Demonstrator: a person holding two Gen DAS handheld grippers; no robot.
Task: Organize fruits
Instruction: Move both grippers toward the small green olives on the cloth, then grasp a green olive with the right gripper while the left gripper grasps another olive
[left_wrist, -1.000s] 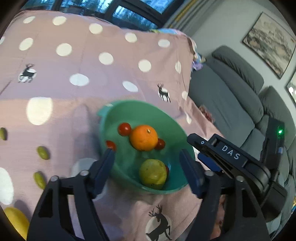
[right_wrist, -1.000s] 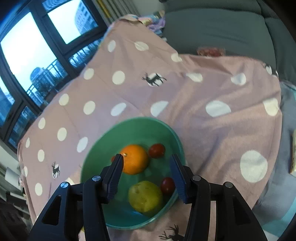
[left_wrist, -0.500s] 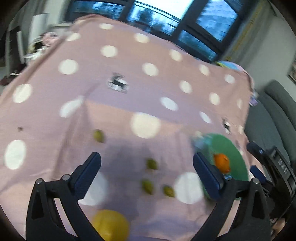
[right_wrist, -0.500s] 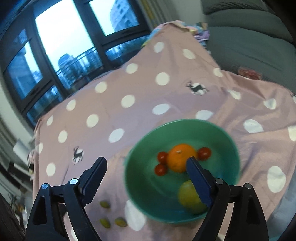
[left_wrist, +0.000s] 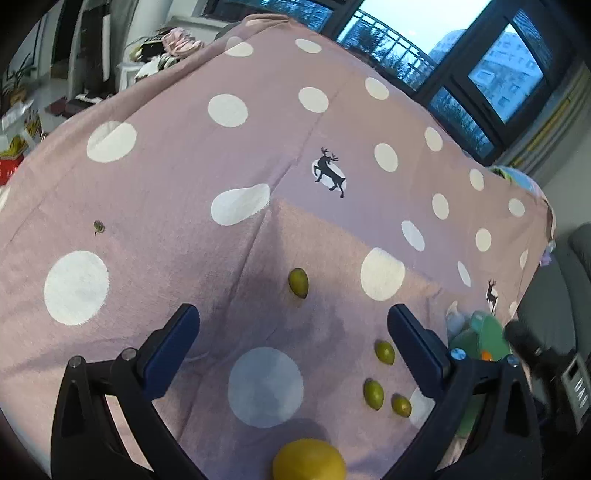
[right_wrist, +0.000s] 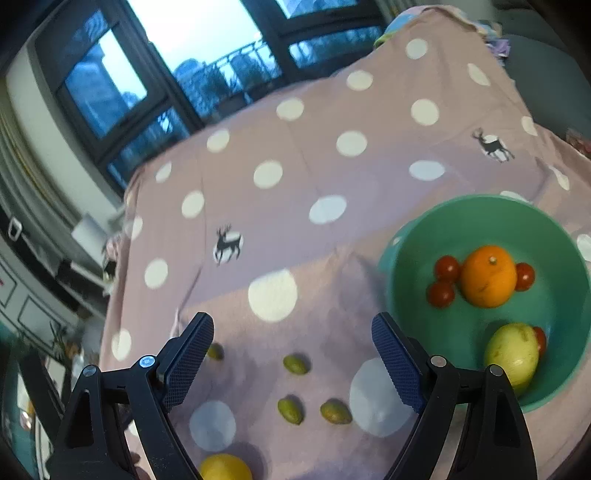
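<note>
Sitting in green bowl (right_wrist: 406, 236), orange (right_wrist: 487, 277), red tomatoes (right_wrist: 441, 282), yellow-green fruit (right_wrist: 511, 352)

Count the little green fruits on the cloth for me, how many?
4: one far off alone, one near the right jaw, and two side by side nearer the camera. More may hide.

Left gripper (left_wrist: 291, 336) black triangulated arms, dark-blue pads, silver screws, right gripper (right_wrist: 291, 354) alike, textured pads (right_wrist: 395, 362), perhaps blue-capped screw at 9 o'clock
</note>
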